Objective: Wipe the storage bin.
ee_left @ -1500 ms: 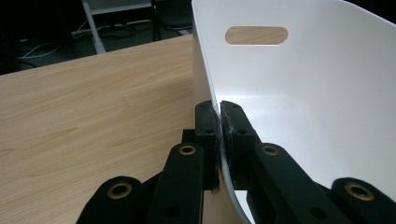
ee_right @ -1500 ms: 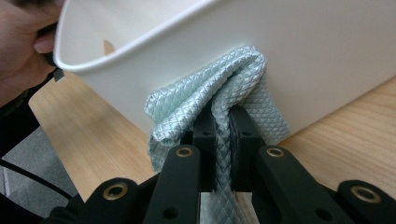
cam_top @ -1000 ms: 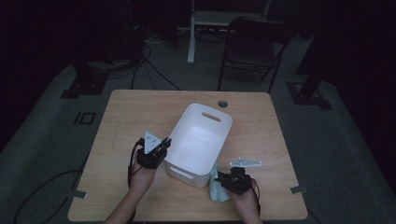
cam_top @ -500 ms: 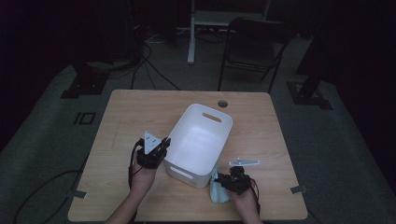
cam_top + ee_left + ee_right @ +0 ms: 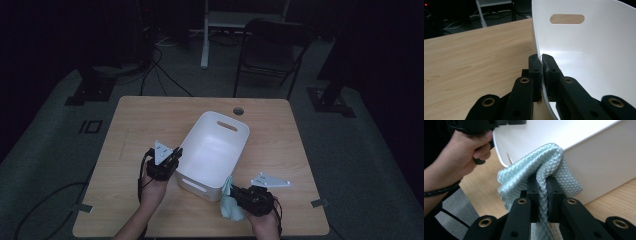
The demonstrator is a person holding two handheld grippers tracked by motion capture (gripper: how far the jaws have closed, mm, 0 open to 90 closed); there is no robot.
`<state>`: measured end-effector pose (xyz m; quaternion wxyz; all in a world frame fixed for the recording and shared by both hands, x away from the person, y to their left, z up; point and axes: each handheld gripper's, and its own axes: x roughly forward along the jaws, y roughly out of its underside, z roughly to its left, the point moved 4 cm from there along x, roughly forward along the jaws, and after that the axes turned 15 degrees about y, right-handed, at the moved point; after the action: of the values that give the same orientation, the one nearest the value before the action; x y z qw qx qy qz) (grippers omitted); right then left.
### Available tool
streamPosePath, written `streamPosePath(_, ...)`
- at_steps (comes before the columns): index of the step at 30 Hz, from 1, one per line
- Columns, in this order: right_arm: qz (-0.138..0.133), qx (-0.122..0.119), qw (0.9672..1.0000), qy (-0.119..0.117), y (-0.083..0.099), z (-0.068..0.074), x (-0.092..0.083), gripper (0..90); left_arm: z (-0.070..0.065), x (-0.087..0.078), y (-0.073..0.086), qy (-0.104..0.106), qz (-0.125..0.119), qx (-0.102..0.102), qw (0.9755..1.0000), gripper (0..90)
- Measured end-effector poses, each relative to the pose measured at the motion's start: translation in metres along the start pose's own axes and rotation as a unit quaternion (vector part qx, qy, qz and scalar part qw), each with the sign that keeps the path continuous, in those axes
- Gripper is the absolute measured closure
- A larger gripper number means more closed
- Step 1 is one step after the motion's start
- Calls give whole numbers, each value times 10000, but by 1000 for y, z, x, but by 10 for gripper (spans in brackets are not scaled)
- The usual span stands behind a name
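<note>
Left gripper (image 5: 541, 62): jaws clamped on the side wall of the white bin (image 5: 212, 150), one jaw outside and one inside, as the left gripper view shows; the high view places this grip on the bin's left rim, with the bin resting on the wooden table (image 5: 145, 120); position unchanged from the earlier frames — the bin is held steady.

Right gripper (image 5: 542, 182): jaws closed on a fold of the pale green cloth (image 5: 541, 165); the fabric bunches above the jaw tips and hangs down on either side; in the right gripper view it sits close against the near outer wall of the bin, just below the rim.

Change: compared with the earlier high views, the right gripper (image 5: 252, 197) and cloth appear slightly raised at the bin's near right corner; the difference is small and the frames are dim, so this reading is tentative.

Meaning for the work: the cloth is gripped and off the table — judged to be at the lifting stage; it is not yet inside the bin; clearing the rim comes next.
</note>
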<state>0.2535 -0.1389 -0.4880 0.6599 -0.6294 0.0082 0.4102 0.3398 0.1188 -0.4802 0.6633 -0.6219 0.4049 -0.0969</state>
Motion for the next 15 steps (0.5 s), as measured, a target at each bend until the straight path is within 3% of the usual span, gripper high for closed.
streamPosePath(10,178,94,9996,186,9,-11,15,833,-1,0,0,59,-13,52,10000,863)
streamPosePath(15,394,281,9985,271,14,-26,30,833,-2,0,0,50,23,95,9999,862)
